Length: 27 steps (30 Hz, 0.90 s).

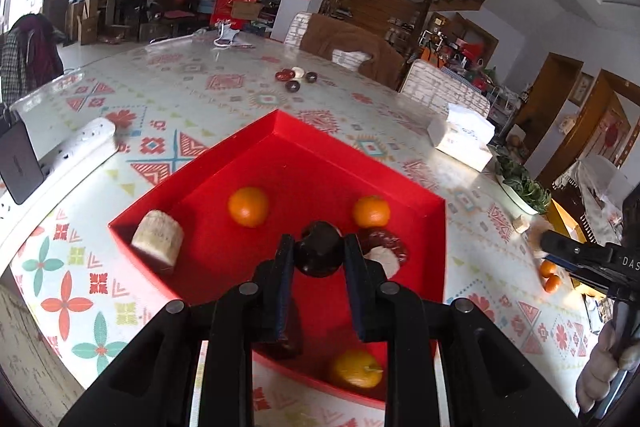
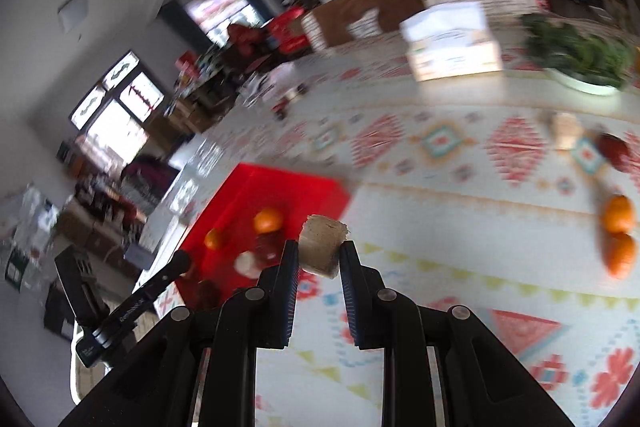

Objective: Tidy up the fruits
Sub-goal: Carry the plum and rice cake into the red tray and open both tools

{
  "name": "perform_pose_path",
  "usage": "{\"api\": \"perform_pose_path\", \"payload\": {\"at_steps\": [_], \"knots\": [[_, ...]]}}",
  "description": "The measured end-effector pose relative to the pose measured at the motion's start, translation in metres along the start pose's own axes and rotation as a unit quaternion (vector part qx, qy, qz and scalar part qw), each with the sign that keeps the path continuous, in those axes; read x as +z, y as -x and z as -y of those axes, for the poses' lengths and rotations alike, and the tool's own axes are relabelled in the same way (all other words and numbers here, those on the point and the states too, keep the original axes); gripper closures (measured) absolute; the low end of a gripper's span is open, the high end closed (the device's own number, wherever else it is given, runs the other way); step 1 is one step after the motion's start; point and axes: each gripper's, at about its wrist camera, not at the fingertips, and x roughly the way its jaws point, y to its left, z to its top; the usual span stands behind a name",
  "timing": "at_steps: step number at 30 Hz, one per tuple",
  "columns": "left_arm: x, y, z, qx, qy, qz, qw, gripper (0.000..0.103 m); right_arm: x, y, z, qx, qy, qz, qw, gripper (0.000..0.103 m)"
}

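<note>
My left gripper is shut on a dark purple fruit and holds it over the red tray. In the tray lie three oranges, a pale cut chunk and a halved dark fruit with white flesh. My right gripper is shut on another pale chunk, held above the table just right of the red tray. Two oranges, a dark red fruit and a pale piece lie on the table at the right.
A patterned tablecloth covers the table. A white tissue box, a dish of greens, a white power strip, a dark device and small dark and white pieces lie around the tray. Chairs stand beyond the far edge.
</note>
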Motion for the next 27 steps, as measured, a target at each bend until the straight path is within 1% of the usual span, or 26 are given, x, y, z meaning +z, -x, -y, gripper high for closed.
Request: {"api": "perform_pose_path", "payload": {"at_steps": [6,11,18,23,26,27], "knots": [[0.006,-0.012,-0.013,-0.006,0.006,-0.011,0.9999,0.080,-0.003,-0.052,-0.041,0.006,0.039,-0.042,0.998,0.080],[0.021,-0.029,-0.011,0.006,-0.003,-0.022,0.9997,0.080,-0.014,-0.081,-0.057,0.007,0.056,-0.070,0.996,0.080],[0.037,-0.063,-0.009,0.026,-0.014,-0.047,0.9985,0.080,-0.025,-0.104,-0.072,-0.024,0.092,-0.087,0.992,0.080],[0.039,-0.072,-0.011,0.029,-0.011,-0.053,0.9981,0.079,-0.029,-0.112,-0.078,-0.039,0.118,-0.095,0.988,0.080],[0.040,-0.075,-0.013,0.027,-0.005,-0.056,0.9981,0.077,-0.033,-0.119,-0.080,-0.039,0.121,-0.103,0.987,0.080],[0.041,-0.075,-0.014,0.026,-0.003,-0.056,0.9981,0.073,-0.033,-0.120,-0.079,-0.039,0.120,-0.105,0.986,0.080]]}}
